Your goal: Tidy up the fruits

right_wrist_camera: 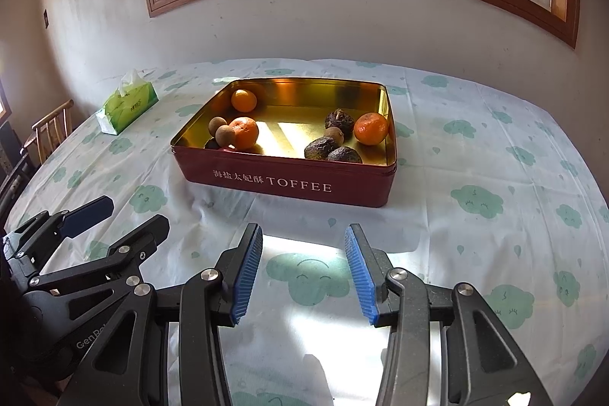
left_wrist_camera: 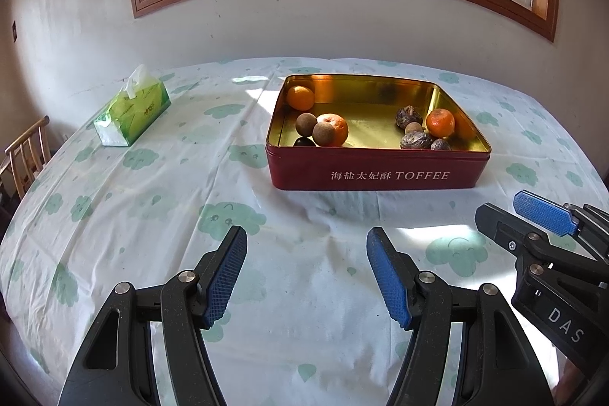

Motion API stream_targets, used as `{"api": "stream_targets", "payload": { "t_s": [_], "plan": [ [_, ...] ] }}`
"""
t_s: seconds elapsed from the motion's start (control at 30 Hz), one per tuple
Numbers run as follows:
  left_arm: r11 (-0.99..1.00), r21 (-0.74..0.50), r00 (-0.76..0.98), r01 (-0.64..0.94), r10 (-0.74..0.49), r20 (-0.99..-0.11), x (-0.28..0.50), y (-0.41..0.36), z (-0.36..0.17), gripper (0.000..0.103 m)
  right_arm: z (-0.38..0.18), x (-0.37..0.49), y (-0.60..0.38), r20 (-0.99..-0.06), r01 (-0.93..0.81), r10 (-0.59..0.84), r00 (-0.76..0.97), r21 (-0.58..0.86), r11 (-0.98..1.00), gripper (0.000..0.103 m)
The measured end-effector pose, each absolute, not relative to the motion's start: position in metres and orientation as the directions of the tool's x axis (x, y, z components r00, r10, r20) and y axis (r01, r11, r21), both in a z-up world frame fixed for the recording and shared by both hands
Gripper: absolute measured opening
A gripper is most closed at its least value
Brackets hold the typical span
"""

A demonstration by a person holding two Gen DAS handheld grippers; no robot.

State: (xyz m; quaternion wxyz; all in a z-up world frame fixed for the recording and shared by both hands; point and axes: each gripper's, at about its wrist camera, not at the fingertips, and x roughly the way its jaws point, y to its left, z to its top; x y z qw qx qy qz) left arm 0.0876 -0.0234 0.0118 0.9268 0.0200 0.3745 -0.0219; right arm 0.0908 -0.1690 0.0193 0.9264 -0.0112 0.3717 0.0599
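Observation:
A red TOFFEE tin [left_wrist_camera: 377,174] [right_wrist_camera: 289,183] with a gold inside stands on the table ahead of both grippers. At its left lie two oranges [left_wrist_camera: 300,97] [left_wrist_camera: 334,129] and two small brown round fruits [left_wrist_camera: 306,123]. At its right lie an orange [left_wrist_camera: 440,123] [right_wrist_camera: 371,128] and several dark wrinkled fruits [left_wrist_camera: 415,140] [right_wrist_camera: 321,147]. My left gripper [left_wrist_camera: 306,273] is open and empty above the cloth, short of the tin. My right gripper [right_wrist_camera: 303,273] is open and empty, beside it on the right; it also shows in the left wrist view [left_wrist_camera: 506,215].
A green tissue box [left_wrist_camera: 131,111] [right_wrist_camera: 127,105] lies at the far left of the table. A wooden chair [left_wrist_camera: 24,155] stands past the left edge. The table carries a white cloth with green clouds [left_wrist_camera: 152,215]. A wall and window are behind.

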Motion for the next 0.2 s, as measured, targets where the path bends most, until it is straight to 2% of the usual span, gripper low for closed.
{"api": "stream_targets", "payload": {
  "t_s": [0.2],
  "plan": [
    [0.998, -0.003, 0.711, 0.067, -0.05, -0.701, 0.0875, -0.0232, 0.013, 0.066, 0.0182, 0.091, -0.1705, -0.691, -0.119, 0.104, 0.716, 0.025, 0.993, 0.043]
  ]
}}
